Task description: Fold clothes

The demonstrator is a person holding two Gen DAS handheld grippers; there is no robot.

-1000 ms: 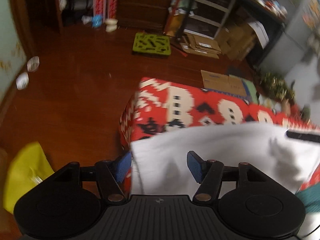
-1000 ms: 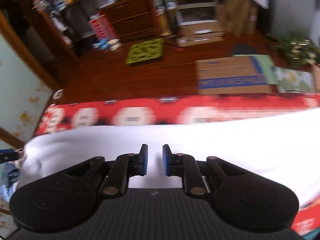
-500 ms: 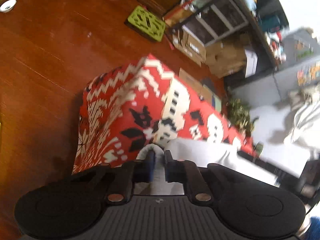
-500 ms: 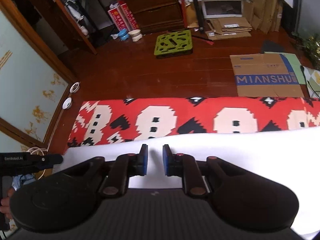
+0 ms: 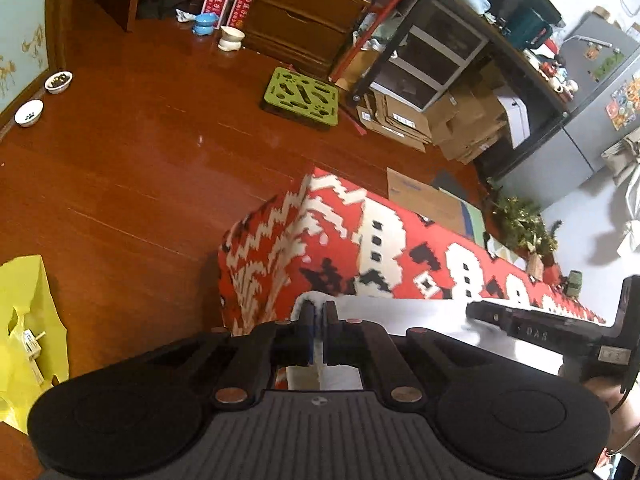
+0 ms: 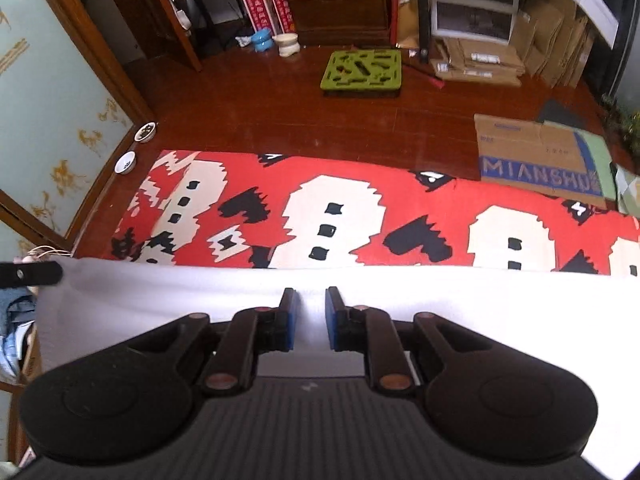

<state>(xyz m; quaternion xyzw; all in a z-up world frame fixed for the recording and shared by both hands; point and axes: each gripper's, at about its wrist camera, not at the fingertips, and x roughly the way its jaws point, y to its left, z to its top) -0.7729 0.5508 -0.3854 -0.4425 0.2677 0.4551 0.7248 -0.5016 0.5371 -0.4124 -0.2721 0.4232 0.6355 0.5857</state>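
Behind both tongs (image 5: pixel 319 316) (image 6: pixel 310 300), white garment (image 6: pixel 480 300) runs off-frame.

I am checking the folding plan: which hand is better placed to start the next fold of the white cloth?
Probably left. The left tool is shut on a corner of the white cloth, ready to carry it over. The right tool grips the cloth's long edge mid-span, better suited to holding it steady.

We're seeing 1 white garment (image 6: pixel 480 304), 1 red patterned cloth (image 6: pixel 360 208), 2 pet bowls by the wall (image 6: pixel 136 148), 1 green mat (image 6: pixel 362 70), 1 yellow bag (image 5: pixel 24 320) & 2 red boxes (image 6: pixel 266 4).
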